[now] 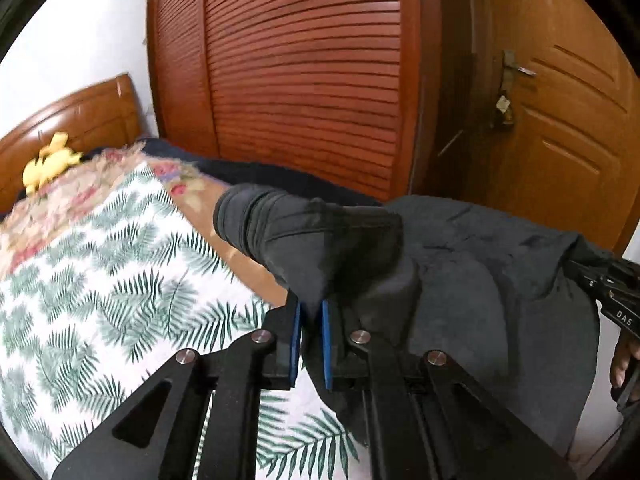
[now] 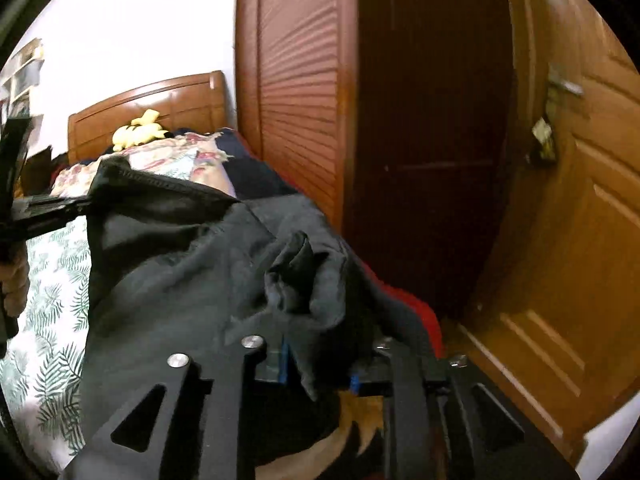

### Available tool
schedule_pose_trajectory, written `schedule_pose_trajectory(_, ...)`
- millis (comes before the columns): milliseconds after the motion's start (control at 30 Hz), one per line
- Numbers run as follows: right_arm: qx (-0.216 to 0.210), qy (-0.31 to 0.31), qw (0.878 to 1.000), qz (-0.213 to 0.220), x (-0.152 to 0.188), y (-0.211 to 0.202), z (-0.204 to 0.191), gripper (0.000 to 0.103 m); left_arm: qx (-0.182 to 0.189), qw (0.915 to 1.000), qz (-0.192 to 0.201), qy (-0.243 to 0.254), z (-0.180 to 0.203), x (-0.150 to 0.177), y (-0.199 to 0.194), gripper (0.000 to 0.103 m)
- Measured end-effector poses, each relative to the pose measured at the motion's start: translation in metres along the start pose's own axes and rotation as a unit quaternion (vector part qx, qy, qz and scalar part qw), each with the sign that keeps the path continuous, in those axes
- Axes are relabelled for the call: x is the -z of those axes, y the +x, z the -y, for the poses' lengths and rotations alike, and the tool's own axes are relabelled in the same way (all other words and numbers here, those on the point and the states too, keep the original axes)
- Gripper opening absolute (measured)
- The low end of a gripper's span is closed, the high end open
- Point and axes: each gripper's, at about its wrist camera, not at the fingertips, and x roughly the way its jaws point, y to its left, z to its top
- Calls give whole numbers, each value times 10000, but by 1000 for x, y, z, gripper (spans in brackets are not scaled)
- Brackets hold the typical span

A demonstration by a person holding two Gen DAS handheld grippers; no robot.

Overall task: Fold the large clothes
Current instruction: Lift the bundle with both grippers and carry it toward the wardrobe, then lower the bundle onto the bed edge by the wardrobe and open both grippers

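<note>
A large dark grey garment (image 1: 472,264) hangs lifted over the bed between both grippers. My left gripper (image 1: 311,320) is shut on one bunched edge of it, with a ribbed cuff (image 1: 248,220) sticking out past the blue pads (image 1: 296,340). My right gripper (image 2: 316,360) is shut on another bunched edge of the garment (image 2: 192,280), which drapes over its fingers. The right gripper shows at the right edge of the left wrist view (image 1: 612,292); the left gripper shows at the left edge of the right wrist view (image 2: 44,208).
The bed has a white sheet with green fern print (image 1: 100,300) and a floral blanket (image 1: 80,188). A yellow plush toy (image 1: 48,164) lies by the wooden headboard (image 1: 80,116). A louvred wardrobe (image 1: 304,72) and a wooden door (image 1: 568,120) stand behind. Red fabric (image 2: 416,312) lies at the bed's edge.
</note>
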Motion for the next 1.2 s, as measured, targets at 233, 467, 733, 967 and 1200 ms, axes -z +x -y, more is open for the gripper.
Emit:
schedule_pose_trajectory(233, 266, 101, 9995, -99, -17, -4, 10, 66, 50, 9999, 140, -65, -12, 8, -15, 54)
schedule_pose_trajectory(467, 229, 153, 9992, 281, -12, -38, 10, 69, 184, 9992, 337, 92, -7, 26, -41, 85)
schedule_pose_trajectory(733, -467, -477, 9949, 760, -31, -69, -42, 60, 240, 9986, 467, 94, 0, 50, -72, 101)
schedule_pose_trajectory(967, -472, -413, 9980, 14, -30, -17, -34, 60, 339, 9979, 558, 55, 3, 57, -97, 101)
schedule_pose_trajectory(1200, 75, 175, 9953, -949, -3, 38, 24, 59, 407, 9969, 662, 99, 8, 58, -114, 101)
